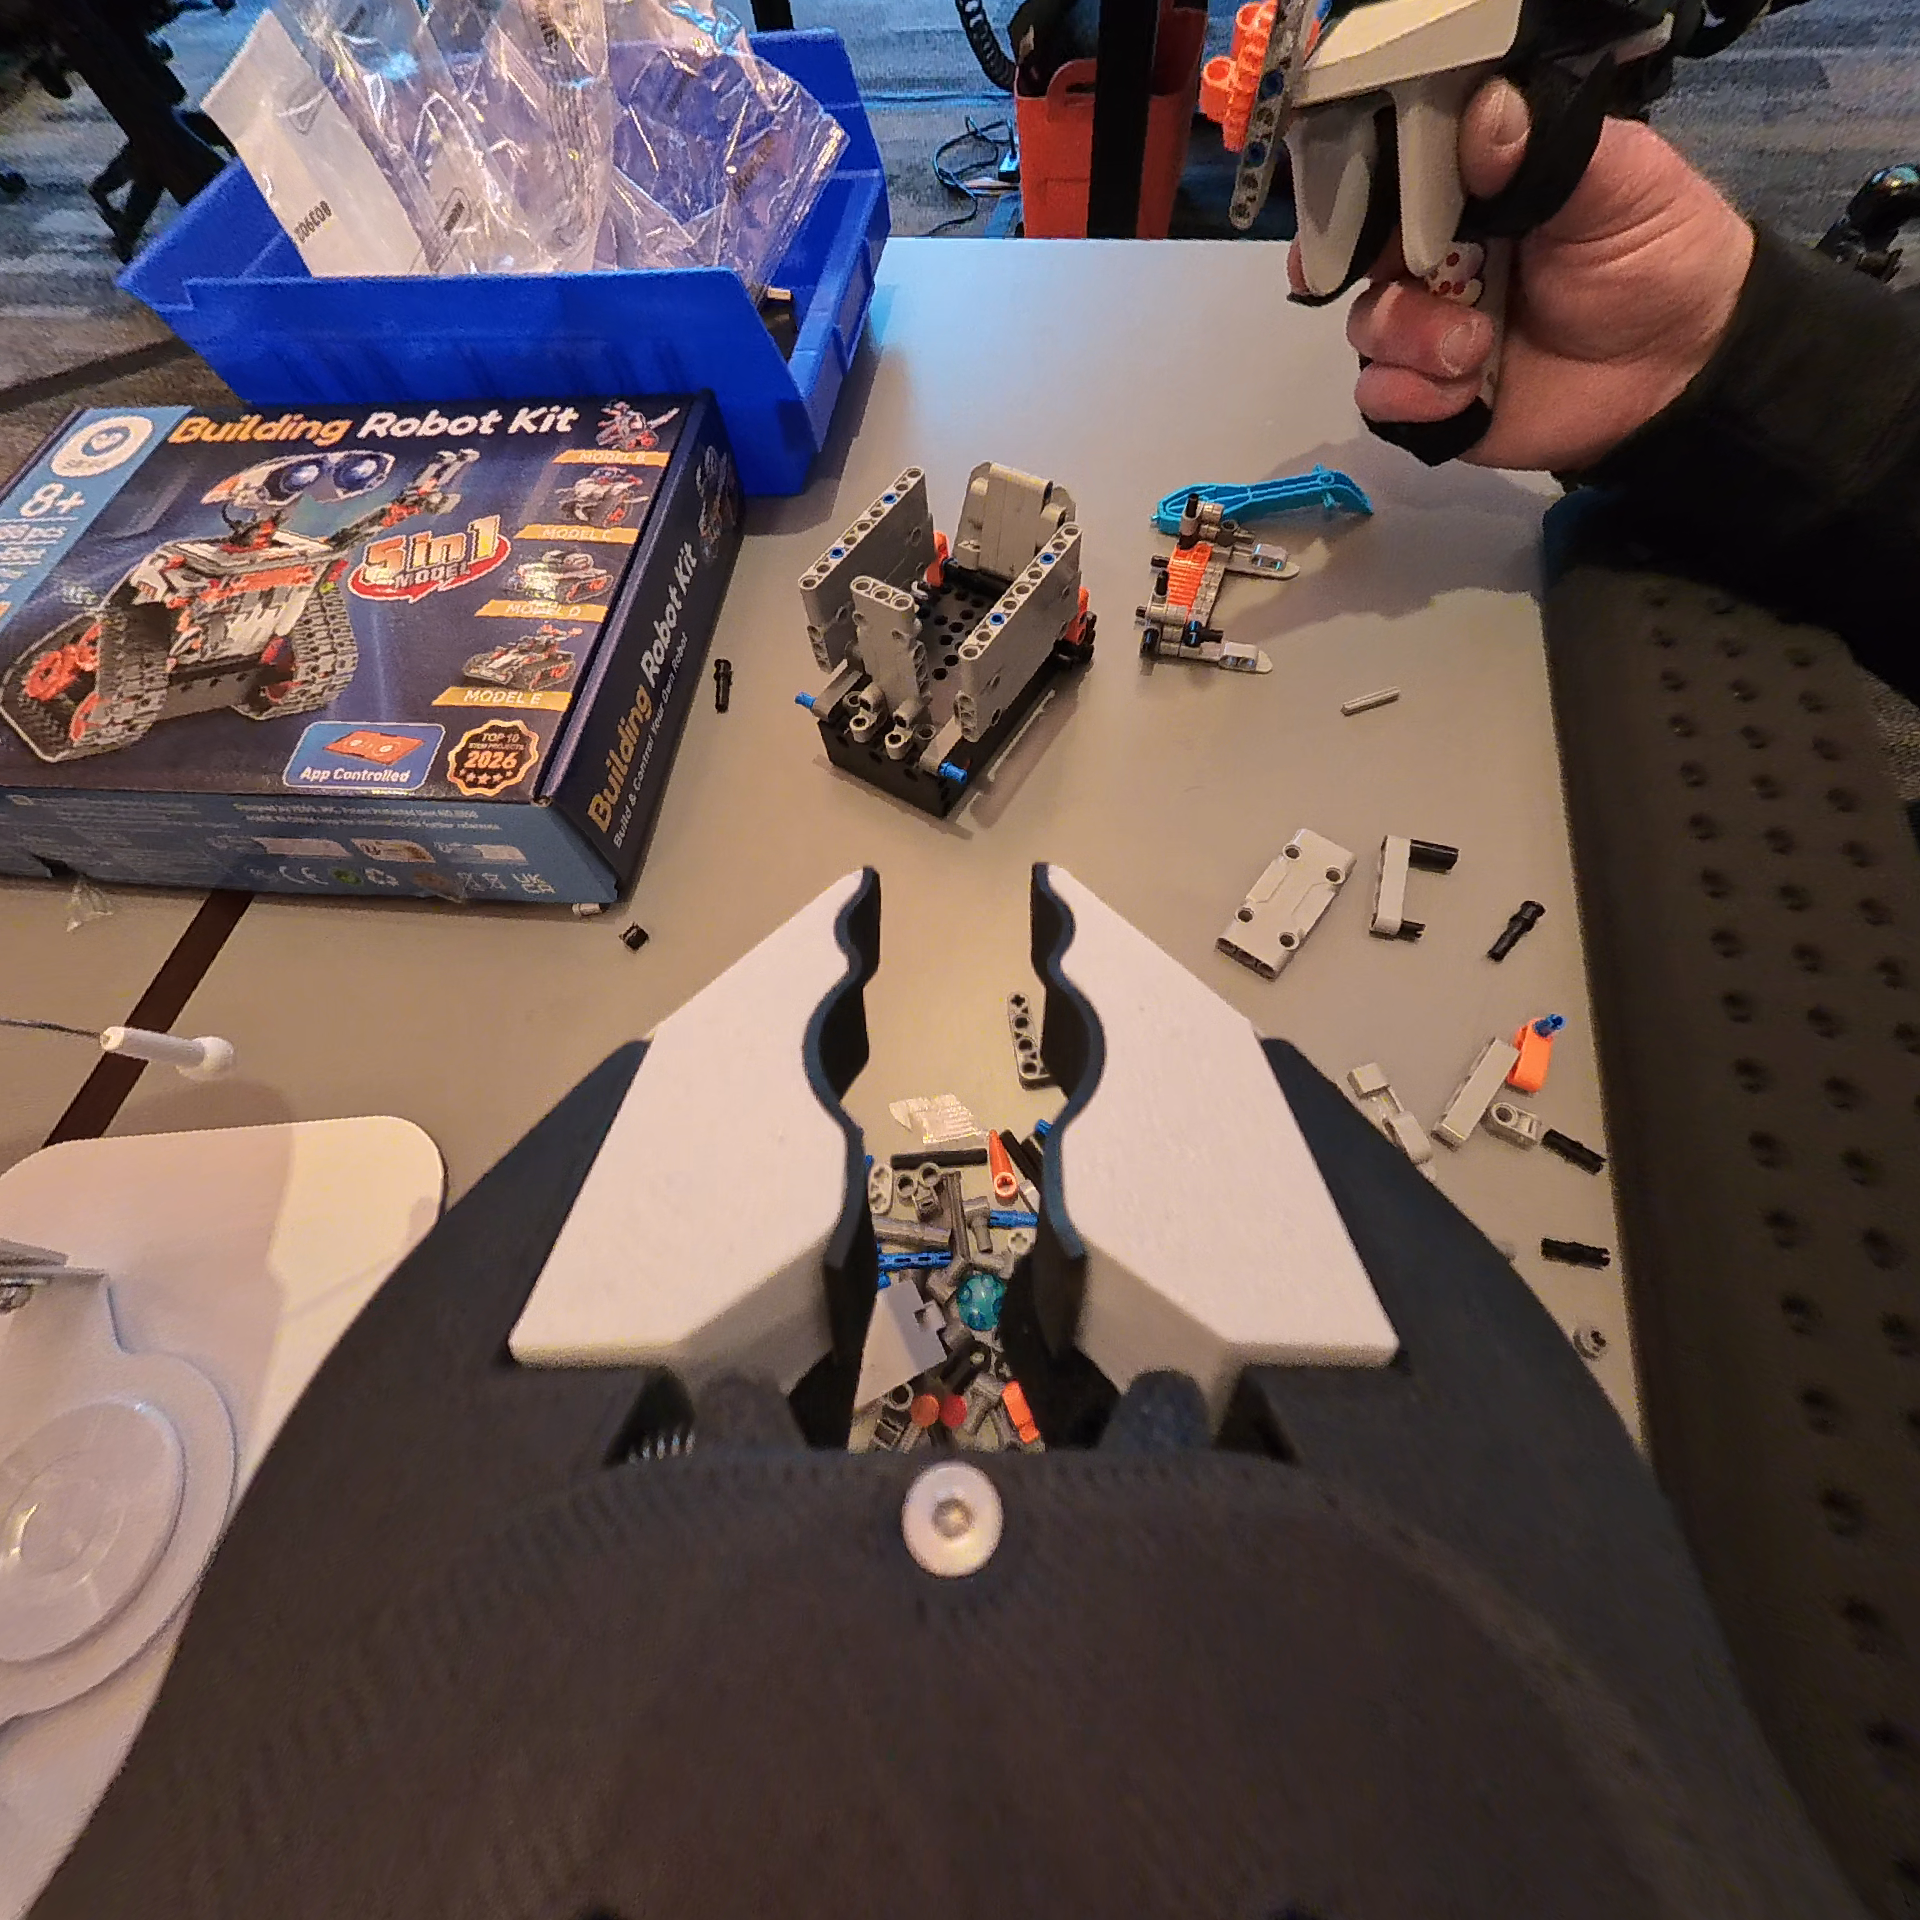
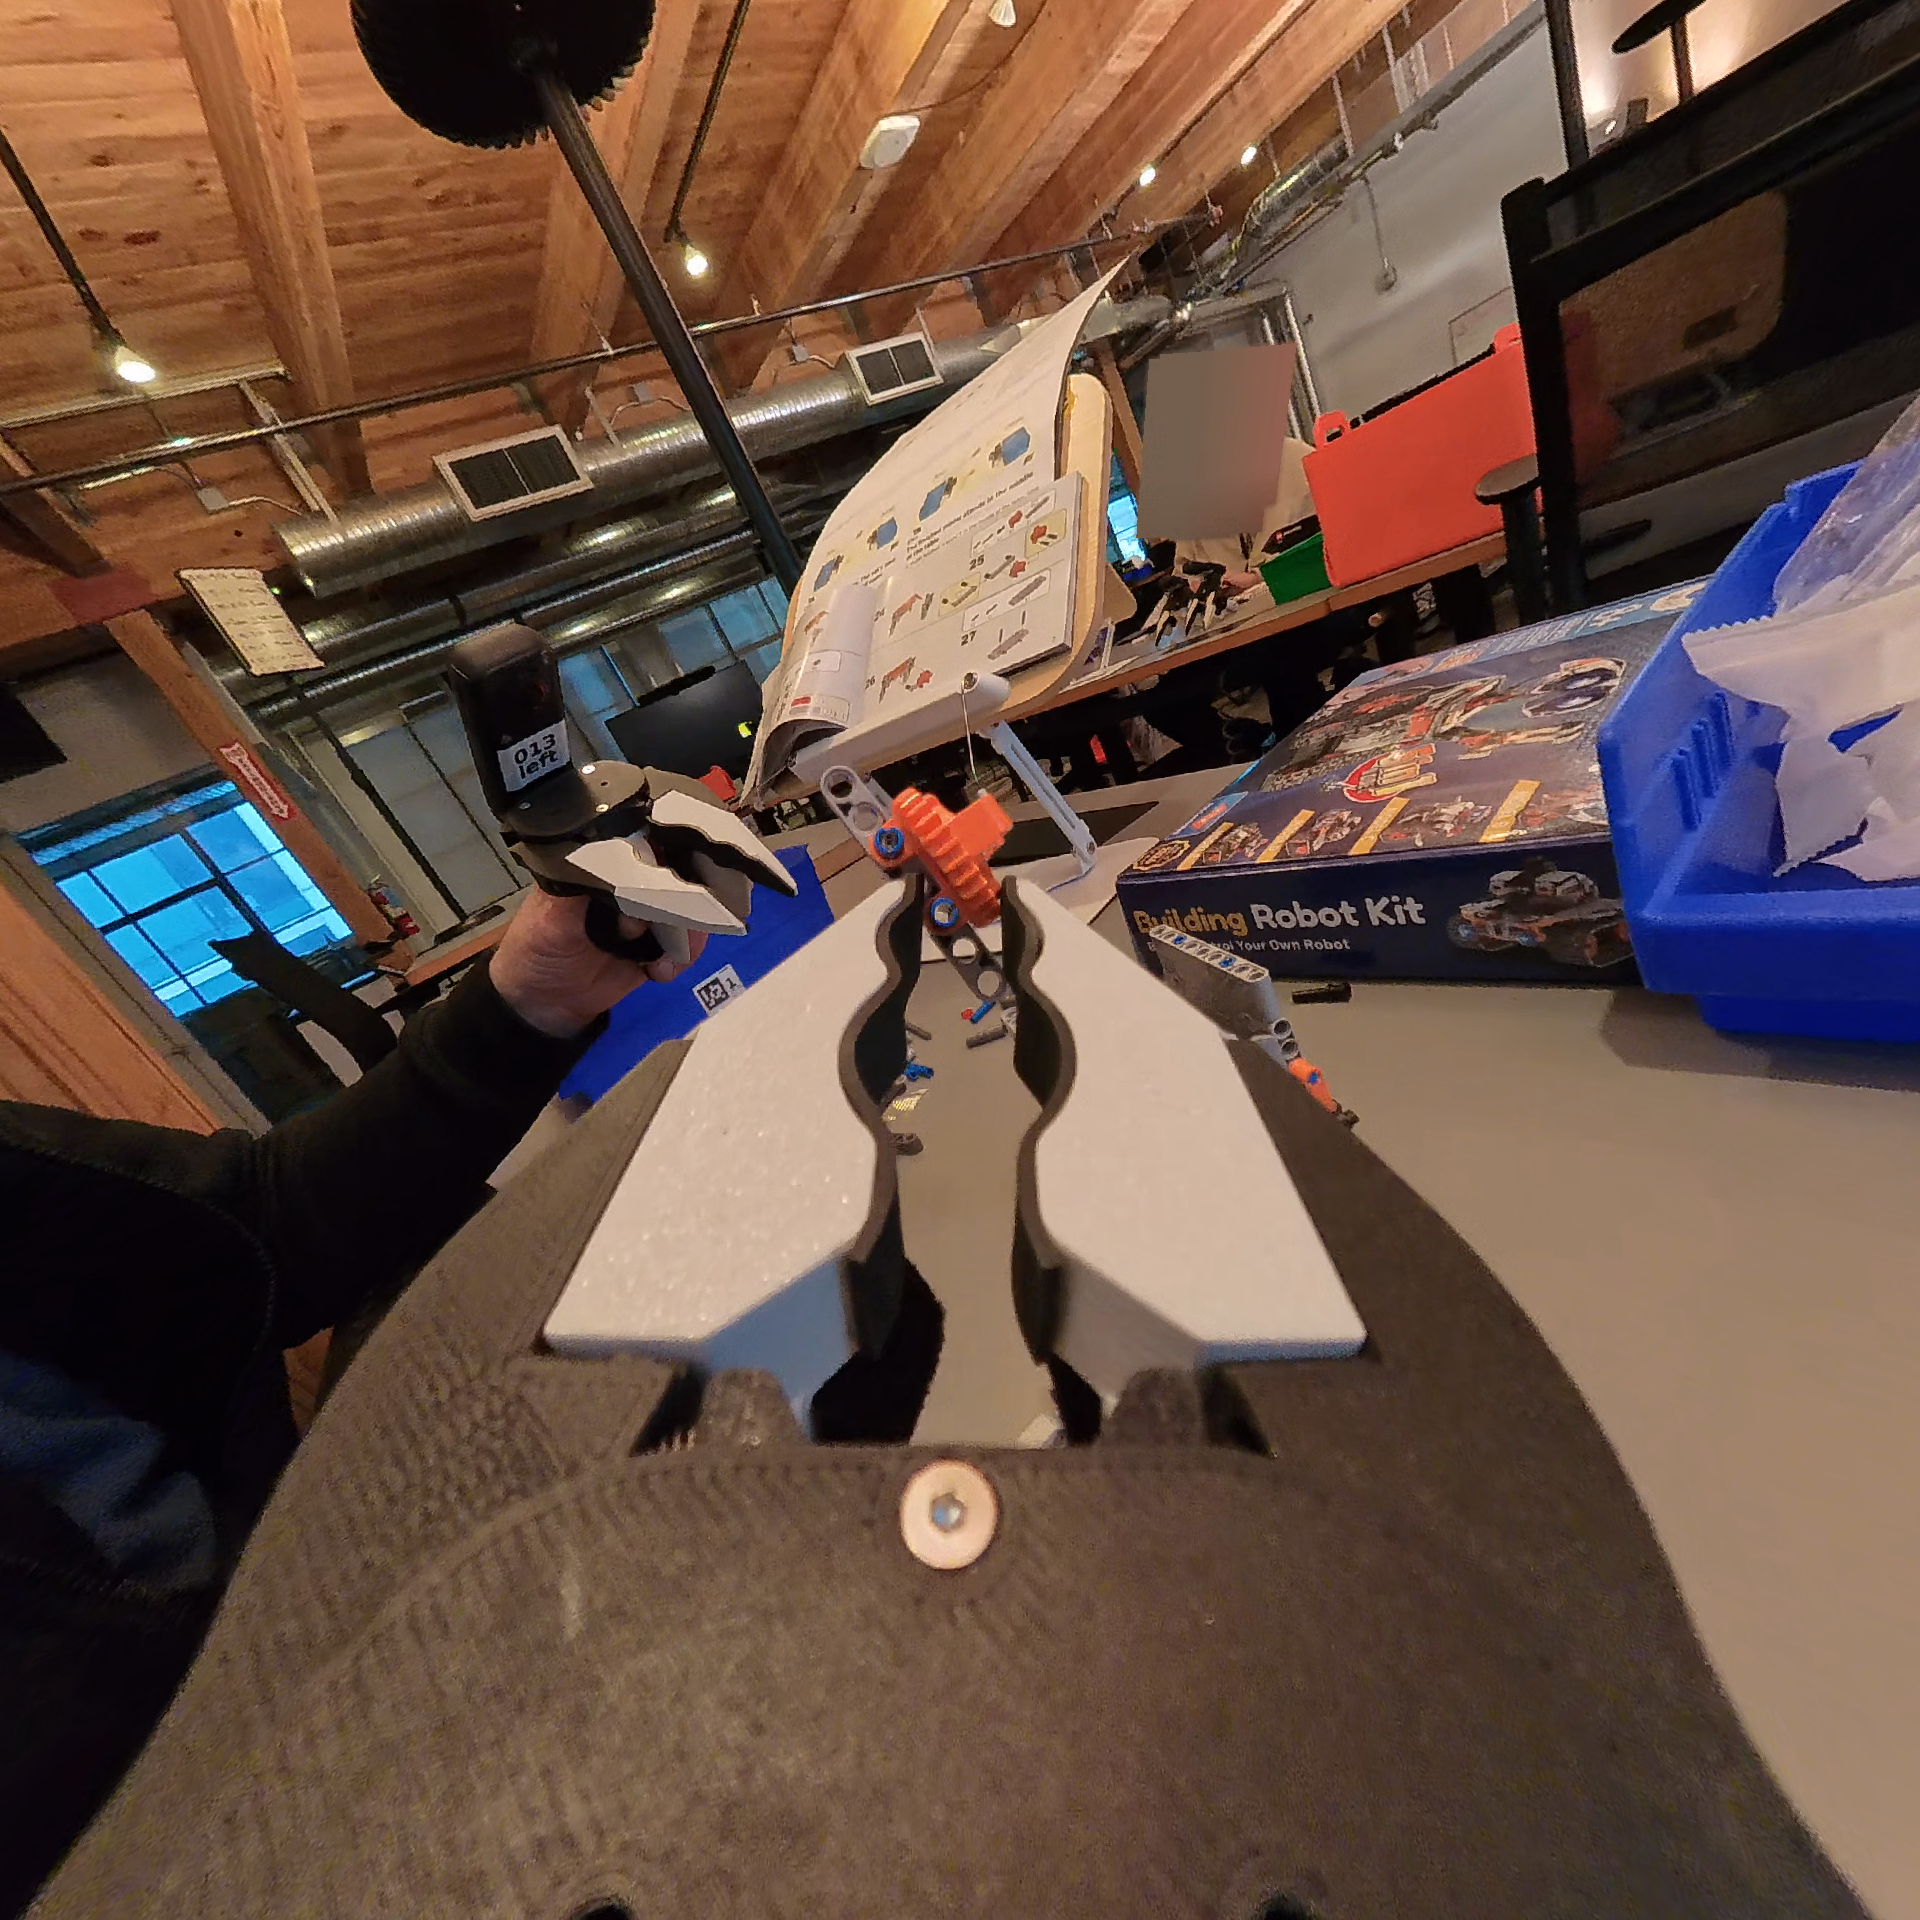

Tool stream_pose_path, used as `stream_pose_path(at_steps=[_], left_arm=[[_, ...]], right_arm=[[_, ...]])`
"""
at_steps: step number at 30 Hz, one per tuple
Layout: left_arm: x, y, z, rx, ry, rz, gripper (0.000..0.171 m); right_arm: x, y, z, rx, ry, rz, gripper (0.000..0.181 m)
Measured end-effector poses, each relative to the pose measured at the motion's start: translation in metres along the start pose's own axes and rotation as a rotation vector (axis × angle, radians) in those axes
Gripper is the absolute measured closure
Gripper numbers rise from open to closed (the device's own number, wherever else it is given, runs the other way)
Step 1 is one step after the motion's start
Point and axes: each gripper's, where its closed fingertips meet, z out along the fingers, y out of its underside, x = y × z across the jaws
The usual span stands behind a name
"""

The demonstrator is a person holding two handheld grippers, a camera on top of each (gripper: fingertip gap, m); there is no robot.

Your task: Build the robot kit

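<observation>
My left gripper is open and empty. It hovers over a pile of small grey, black and orange building parts on the grey table. A partly built grey and black model stands just beyond its tips. My right gripper is shut on a grey holed beam that carries an orange gear, held up in the air. In the left wrist view a hand holds the right gripper and the beam at the top right. The left gripper shows open at the left of the right wrist view.
A blue kit box and a blue bin of plastic bags lie at the left. A small orange-grey subassembly and loose parts lie at the right, by a black chair. An open instruction booklet rests on a white stand. My hands' fingertips stand some 25 cm from each other.
</observation>
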Motion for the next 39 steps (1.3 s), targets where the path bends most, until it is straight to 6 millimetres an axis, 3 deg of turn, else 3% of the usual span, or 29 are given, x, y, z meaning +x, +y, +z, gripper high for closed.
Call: stream_pose_path(at_steps=[17,28,39], left_arm=[[-0.001,0.019,-0.005,-0.061,-0.002,-0.016,0.145],[-0.005,0.026,-0.011,-0.092,-0.027,-0.008,0.144],[-0.019,0.038,-0.03,-0.117,-0.095,-0.029,0.144]], right_arm=[[-0.005,0.03,0.01,-0.167,-0.037,-0.002,0.169],[-0.005,0.035,0.009,-0.195,-0.044,-0.02,0.169],[-0.001,0.074,0.029,-0.476,0.194,-0.563,0.169]])
